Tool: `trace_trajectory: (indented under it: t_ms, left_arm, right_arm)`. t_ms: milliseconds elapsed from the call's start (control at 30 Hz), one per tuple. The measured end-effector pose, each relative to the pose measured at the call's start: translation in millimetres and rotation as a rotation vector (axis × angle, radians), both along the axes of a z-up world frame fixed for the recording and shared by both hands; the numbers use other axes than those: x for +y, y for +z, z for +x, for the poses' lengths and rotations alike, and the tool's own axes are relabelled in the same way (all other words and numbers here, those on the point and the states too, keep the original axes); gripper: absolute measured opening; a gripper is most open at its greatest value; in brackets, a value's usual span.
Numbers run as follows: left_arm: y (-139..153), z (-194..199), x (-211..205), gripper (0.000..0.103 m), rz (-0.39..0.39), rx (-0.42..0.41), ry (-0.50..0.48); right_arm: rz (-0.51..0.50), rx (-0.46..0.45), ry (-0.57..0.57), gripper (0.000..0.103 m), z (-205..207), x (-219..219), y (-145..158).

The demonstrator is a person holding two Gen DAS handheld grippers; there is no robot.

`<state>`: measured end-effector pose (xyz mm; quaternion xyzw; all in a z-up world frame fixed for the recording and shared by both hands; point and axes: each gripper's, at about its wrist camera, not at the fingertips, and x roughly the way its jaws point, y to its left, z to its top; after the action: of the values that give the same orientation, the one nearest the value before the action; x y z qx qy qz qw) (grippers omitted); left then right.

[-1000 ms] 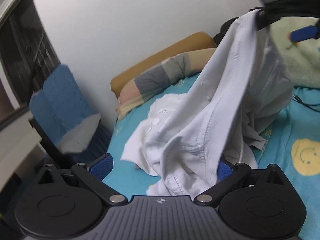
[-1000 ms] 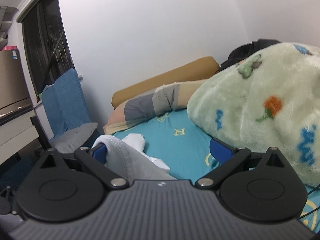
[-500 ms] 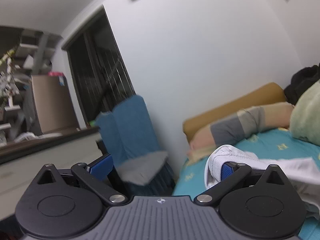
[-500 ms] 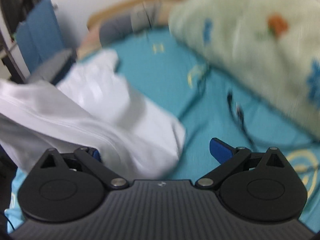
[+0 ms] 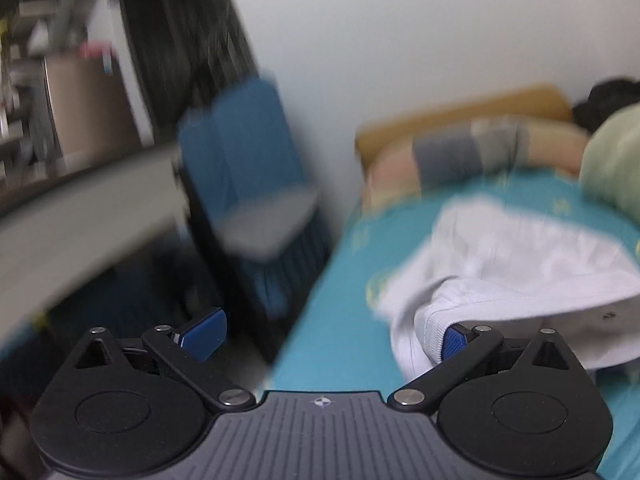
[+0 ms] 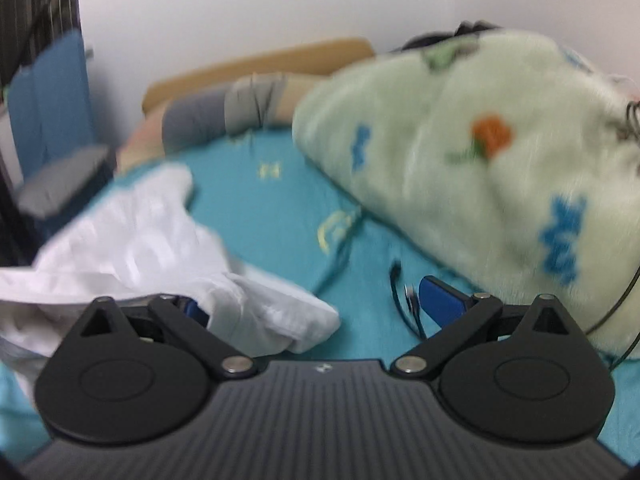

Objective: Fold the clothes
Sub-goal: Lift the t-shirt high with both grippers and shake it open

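The white shirt (image 5: 516,264) lies rumpled on the teal bed (image 6: 272,200), near its left edge, strung between the 2 tools. The left gripper (image 5: 332,334) and the right gripper (image 6: 316,300) both stand wide open, yet cloth is draped over 1 finger of each, hooked rather than pinched. It looks light, soft and limp, likely to slide off. Best taken at the ribbed hem (image 5: 430,330) or a seam.

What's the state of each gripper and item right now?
left hand-held gripper: open, shirt draped over one finger
right hand-held gripper: open, shirt over one finger
white shirt: crumpled, unfolded, on bed
blanket: heaped
cable: loose on bed
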<state>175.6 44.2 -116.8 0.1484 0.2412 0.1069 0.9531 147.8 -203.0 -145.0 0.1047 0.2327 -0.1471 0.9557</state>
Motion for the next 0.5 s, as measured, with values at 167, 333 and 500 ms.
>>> trace_trajectory:
  t_ms: [167,333,500]
  left_arm:
    - [27.5,-19.0,17.0,0.103,-0.164,-0.043,0.077]
    - [103.4,-69.1,20.4,0.103,-0.210,-0.242,0.075]
    - [189.9,-123.3,19.6,0.103,-0.225,-0.408,0.036]
  right_arm:
    - [-0.047,-0.047,0.014,0.103,-12.8,0.0,10.1]
    - [-0.090,-0.134,0.044,0.103,-41.7,-1.4,57.7]
    - [-0.113,-0.280,0.040,0.103,-77.8,-6.6,152.6]
